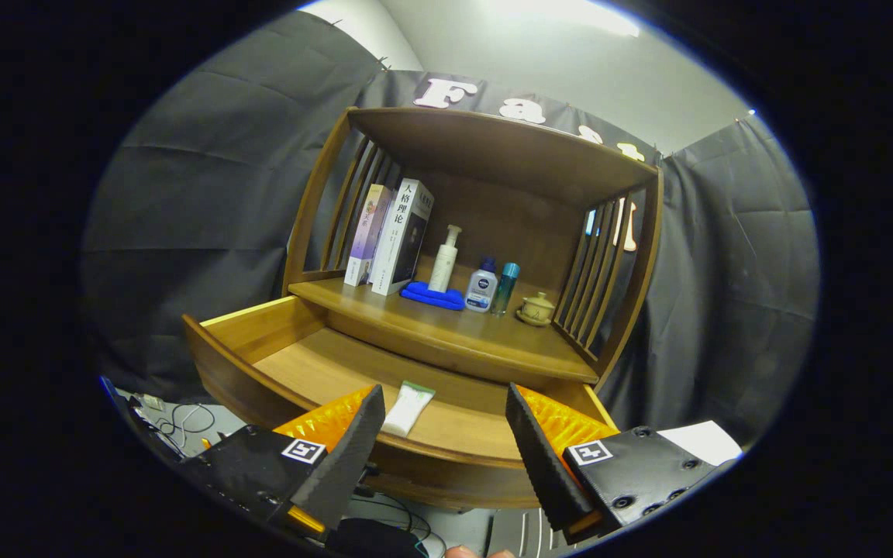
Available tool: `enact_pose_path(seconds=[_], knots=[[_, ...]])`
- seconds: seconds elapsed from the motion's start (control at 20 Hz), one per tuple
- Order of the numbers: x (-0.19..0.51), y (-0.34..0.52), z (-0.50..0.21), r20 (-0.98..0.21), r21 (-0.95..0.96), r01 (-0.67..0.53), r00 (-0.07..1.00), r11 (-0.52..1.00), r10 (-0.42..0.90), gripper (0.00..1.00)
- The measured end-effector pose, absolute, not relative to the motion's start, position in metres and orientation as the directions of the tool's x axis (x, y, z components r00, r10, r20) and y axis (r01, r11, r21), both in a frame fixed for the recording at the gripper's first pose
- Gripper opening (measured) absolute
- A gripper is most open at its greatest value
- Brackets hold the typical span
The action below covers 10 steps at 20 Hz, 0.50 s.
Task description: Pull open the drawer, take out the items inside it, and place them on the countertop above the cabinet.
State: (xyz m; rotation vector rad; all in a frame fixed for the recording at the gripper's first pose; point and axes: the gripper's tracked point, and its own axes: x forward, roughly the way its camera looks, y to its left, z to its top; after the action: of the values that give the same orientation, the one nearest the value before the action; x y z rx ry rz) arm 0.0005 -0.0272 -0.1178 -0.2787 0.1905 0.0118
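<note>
The wooden drawer (260, 329) of the cabinet stands pulled out toward me. Inside it lies a white tube with a green end (408, 408), flat on the drawer floor near the front wall, just ahead of my left finger. My gripper (443, 434) hovers above the drawer's front edge, open, with nothing between its fingers. The countertop (446, 329) above the drawer carries two upright books (392, 236), a white pump bottle (444, 260) on a blue cloth (432, 295), a small white bottle with a blue cap (482, 287), a slim teal bottle (505, 288) and a small lidded cup (536, 308).
Slatted wooden side walls (353, 205) and a top board (493, 143) enclose the countertop. Bare wood runs along the countertop's front. Cables (183, 418) lie on the floor left of the drawer, and a white sheet (702, 440) sits at the right.
</note>
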Motion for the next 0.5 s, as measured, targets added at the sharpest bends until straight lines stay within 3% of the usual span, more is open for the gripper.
enact_pose_path(seconds=[0.25,0.5], knots=[[0.021,-0.015,-0.114,-0.229,-0.242,-0.089,0.973,0.966,0.033,0.98],[0.051,-0.008,-0.136,-0.381,-0.194,-0.169,0.921,0.966,0.084,0.98]])
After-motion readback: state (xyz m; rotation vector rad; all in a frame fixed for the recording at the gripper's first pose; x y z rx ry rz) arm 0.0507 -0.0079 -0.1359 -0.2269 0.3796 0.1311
